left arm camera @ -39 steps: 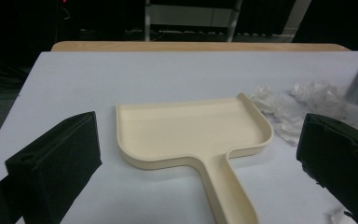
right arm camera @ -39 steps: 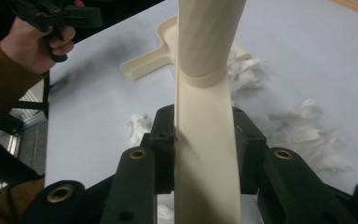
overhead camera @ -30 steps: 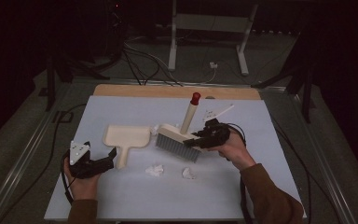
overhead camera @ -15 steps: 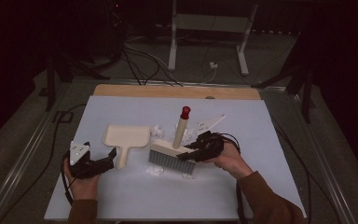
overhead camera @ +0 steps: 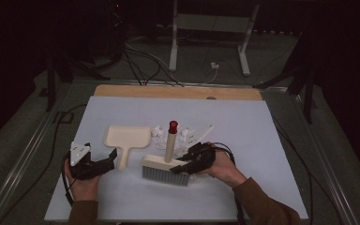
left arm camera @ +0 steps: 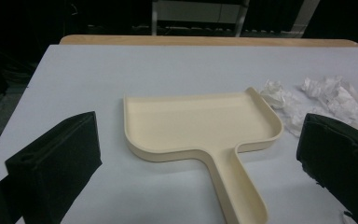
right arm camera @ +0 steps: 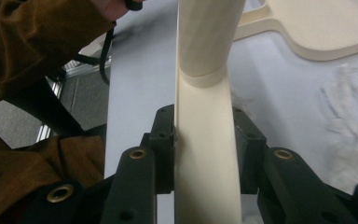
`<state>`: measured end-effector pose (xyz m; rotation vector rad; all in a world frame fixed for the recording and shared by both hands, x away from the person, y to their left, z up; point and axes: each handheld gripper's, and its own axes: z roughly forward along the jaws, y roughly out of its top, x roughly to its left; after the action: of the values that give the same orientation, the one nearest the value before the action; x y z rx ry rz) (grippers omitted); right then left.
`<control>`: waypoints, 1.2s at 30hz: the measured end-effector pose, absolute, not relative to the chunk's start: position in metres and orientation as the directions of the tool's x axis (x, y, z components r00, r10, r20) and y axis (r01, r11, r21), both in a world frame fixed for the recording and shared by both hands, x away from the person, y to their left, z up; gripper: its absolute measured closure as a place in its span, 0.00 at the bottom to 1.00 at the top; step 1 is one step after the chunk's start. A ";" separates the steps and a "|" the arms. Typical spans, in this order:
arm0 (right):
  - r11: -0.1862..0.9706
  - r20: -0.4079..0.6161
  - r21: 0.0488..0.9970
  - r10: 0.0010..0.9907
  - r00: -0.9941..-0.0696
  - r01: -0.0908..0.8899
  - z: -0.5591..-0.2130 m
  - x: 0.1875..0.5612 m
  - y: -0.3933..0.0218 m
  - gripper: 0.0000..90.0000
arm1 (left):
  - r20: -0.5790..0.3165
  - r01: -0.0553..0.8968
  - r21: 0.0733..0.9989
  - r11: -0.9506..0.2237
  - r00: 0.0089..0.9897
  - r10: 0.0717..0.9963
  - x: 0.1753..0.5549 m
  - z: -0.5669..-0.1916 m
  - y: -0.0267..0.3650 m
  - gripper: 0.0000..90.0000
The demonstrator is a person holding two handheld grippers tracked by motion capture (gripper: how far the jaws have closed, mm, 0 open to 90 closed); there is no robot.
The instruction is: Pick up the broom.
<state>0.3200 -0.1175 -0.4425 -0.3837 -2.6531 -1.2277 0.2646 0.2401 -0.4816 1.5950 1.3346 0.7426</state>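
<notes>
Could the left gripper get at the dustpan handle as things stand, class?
Probably yes. The left gripper has open jaws pointing at the dustpan, whose handle lies on the bare table between them in its own view. The brush sits off to the side.

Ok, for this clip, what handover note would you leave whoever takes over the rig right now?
Right gripper: shut on the brush, bristles on the table.
Left gripper: open, empty, just short of the dustpan handle.
Paper scraps lie beside the dustpan's right edge, behind the brush.
Done: brush picked up.
Left: probably grip the dustpan handle and sweep the scraps into it; none are in it yet.
</notes>
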 end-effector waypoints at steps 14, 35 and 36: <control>0.659 0.277 0.661 0.230 -0.933 0.359 -0.461 0.324 -0.106 0.75 | -0.099 0.430 0.903 -0.011 0.234 0.967 0.265 -0.482 0.240 0.00; 0.653 0.250 0.664 0.265 -0.931 0.364 -0.460 0.333 -0.116 0.75 | -0.098 0.431 0.902 -0.013 0.234 0.967 0.265 -0.482 0.239 0.00; 0.653 0.246 0.666 0.264 -0.933 0.361 -0.461 0.334 -0.117 0.75 | -0.097 0.431 0.902 -0.014 0.234 0.967 0.265 -0.482 0.239 0.01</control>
<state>0.3344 -0.1169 -0.4605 -0.5203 -2.7393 -1.1451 0.2648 0.2393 -0.4823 1.5987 1.3401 0.7417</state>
